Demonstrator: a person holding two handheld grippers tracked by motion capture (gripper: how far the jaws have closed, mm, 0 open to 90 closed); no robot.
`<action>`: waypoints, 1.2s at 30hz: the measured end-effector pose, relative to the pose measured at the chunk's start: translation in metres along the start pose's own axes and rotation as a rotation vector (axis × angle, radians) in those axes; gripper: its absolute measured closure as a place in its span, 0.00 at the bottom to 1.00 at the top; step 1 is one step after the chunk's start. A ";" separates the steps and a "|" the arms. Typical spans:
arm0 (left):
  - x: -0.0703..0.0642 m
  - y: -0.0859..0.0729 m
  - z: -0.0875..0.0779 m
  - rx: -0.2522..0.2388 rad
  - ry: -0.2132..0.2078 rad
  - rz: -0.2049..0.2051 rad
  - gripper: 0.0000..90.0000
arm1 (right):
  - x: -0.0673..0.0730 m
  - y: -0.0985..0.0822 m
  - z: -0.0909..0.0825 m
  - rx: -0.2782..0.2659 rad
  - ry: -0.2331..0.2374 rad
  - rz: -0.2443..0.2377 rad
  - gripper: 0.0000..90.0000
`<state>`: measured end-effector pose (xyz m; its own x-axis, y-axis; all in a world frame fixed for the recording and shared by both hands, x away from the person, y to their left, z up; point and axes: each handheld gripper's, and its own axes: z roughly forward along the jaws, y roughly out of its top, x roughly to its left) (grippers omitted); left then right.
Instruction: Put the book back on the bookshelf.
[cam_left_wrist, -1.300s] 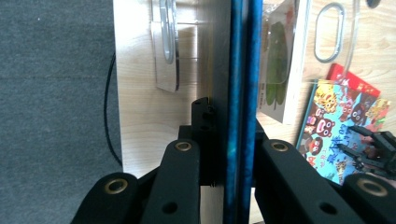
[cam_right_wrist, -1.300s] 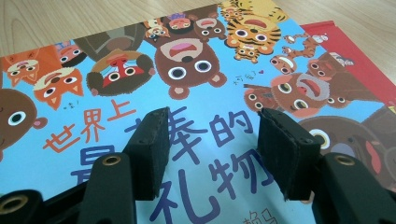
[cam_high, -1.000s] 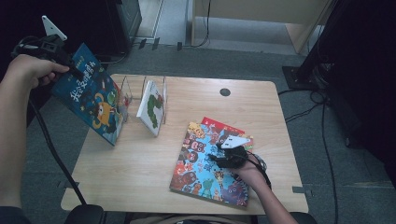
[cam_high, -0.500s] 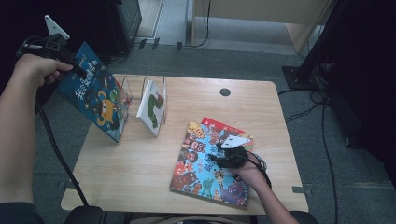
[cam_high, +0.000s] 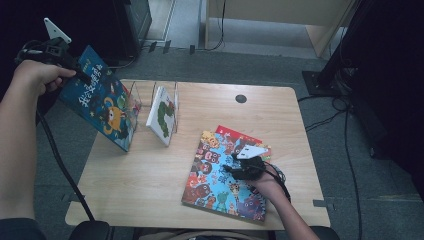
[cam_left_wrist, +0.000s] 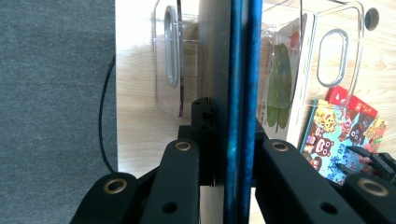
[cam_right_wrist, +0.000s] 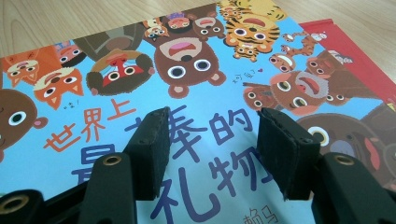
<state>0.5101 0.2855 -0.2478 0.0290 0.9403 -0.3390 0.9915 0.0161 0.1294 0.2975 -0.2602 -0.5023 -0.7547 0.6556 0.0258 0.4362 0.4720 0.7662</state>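
My left gripper (cam_high: 75, 70) is raised at the table's left edge, shut on the top edge of a blue picture book (cam_high: 100, 107). The book hangs tilted, with its lower corner by the leftmost slot of a clear plastic rack (cam_high: 136, 97). In the left gripper view the blue book (cam_left_wrist: 240, 70) runs edge-on between the jaws of the left gripper (cam_left_wrist: 232, 126), with the rack (cam_left_wrist: 170, 46) beyond it. My right gripper (cam_high: 232, 167) rests open on a colourful animal-faces book (cam_high: 210, 185) lying flat. In the right gripper view the right gripper (cam_right_wrist: 210, 135) has only the book's cover (cam_right_wrist: 187, 51) under its spread jaws.
A white book with a green caterpillar (cam_high: 162, 112) stands in the rack's middle slot. A red book (cam_high: 240, 136) lies under the animal-faces book. The wooden table (cam_high: 150, 190) has a dark cable hole (cam_high: 241, 98) near its far edge. Grey carpet surrounds the table.
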 end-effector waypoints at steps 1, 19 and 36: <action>0.000 0.000 0.000 0.000 0.002 -0.001 0.92 | 0.000 0.000 0.000 -0.001 0.000 -0.002 0.49; 0.009 -0.002 0.000 -0.010 -0.049 -0.021 0.88 | 0.000 0.000 0.000 0.001 0.001 -0.001 0.49; 0.020 -0.006 -0.002 -0.019 -0.049 -0.027 0.76 | 0.000 0.000 0.000 0.000 0.000 0.000 0.49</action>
<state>0.5047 0.3048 -0.2536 0.0090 0.9216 -0.3880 0.9894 0.0481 0.1372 0.2975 -0.2602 -0.5023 -0.7547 0.6555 0.0263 0.4366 0.4720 0.7659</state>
